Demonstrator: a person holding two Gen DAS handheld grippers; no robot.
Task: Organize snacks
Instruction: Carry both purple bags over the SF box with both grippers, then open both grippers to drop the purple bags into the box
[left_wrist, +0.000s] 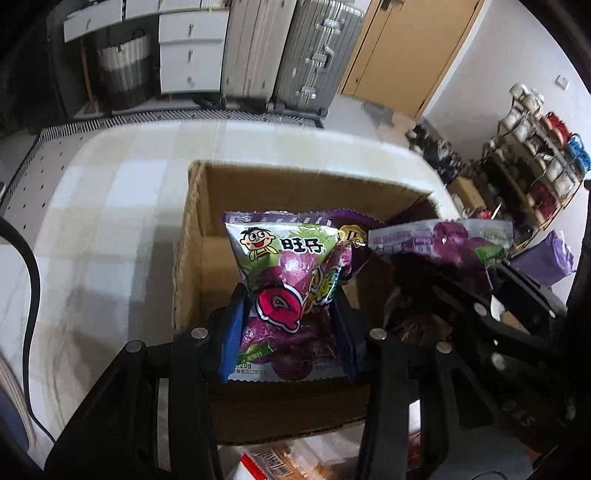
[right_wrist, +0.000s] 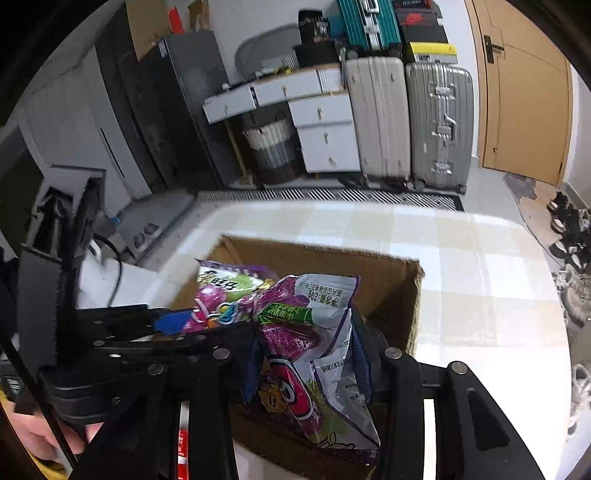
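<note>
1. Left gripper (left_wrist: 290, 314) pinching a purple snack packet (left_wrist: 284, 280) over the open cardboard box (left_wrist: 192, 258) on the tabletop (left_wrist: 110, 206).
2. Right gripper (right_wrist: 308, 354) clamped on a second packet (right_wrist: 314, 332), touching the first; each blocks the other's view.
3. Suitcases (right_wrist: 410, 118), door (right_wrist: 524, 92) behind.

I count two grippers, the left gripper (left_wrist: 288, 325) and the right gripper (right_wrist: 306, 354), and each one carries a purple packet: the left packet (left_wrist: 284, 288) and the right packet (right_wrist: 314, 332). That makes two packets. One box (left_wrist: 295, 192) sits on one table (left_wrist: 129, 184). Along the far wall I see two upright suitcases, a pale suitcase (right_wrist: 380, 118) and a silver suitcase (right_wrist: 439, 125), plus one door (right_wrist: 524, 88) and one basket (right_wrist: 273, 151).
</note>
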